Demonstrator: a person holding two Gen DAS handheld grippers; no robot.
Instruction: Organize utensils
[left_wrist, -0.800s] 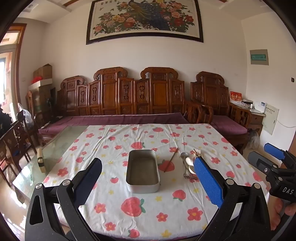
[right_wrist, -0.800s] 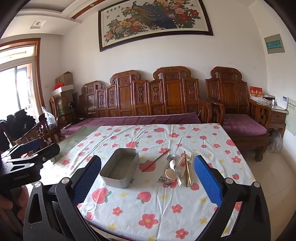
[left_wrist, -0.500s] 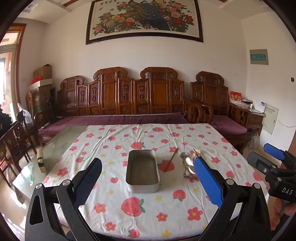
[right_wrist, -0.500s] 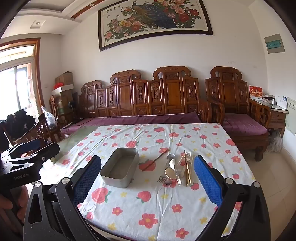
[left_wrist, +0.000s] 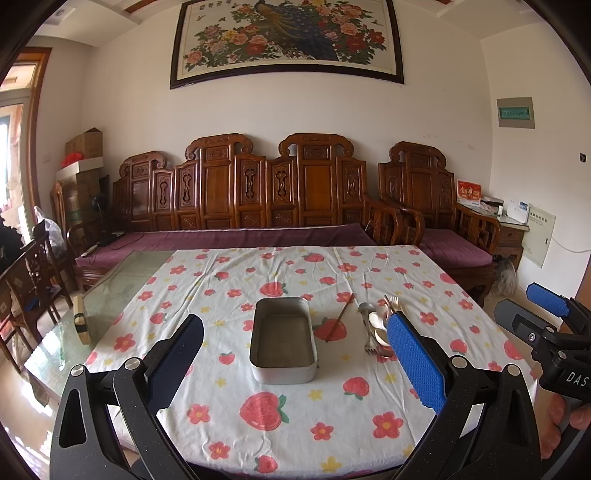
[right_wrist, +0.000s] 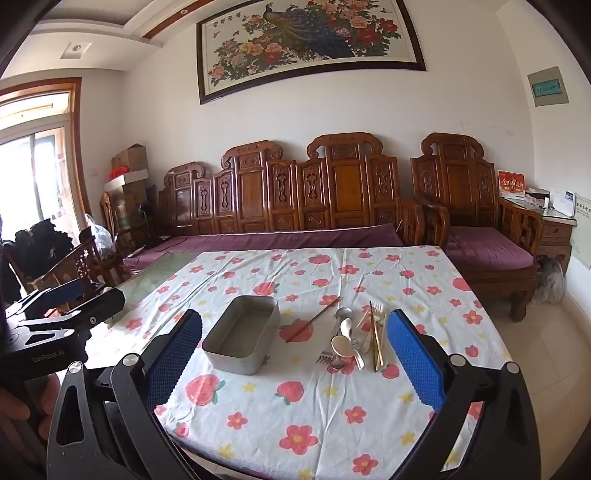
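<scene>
Left gripper (left_wrist: 295, 354) and right gripper (right_wrist: 293, 354) agape, unladen. Metal tin (right_wrist: 242, 338) empty; utensil pile (right_wrist: 354, 339) right of it, unsorted.

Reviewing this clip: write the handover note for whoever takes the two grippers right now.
Left gripper: open, empty, held above the near table edge.
Right gripper: open, empty, likewise short of the table.
Metal tray: empty, mid-table on the strawberry tablecloth.
Utensil pile (spoons, forks, chopsticks) lies right of the tray; one brown chopstick lies alone between them.
Done: nothing in the tray.
Left: move every utensil into the tray.
</scene>
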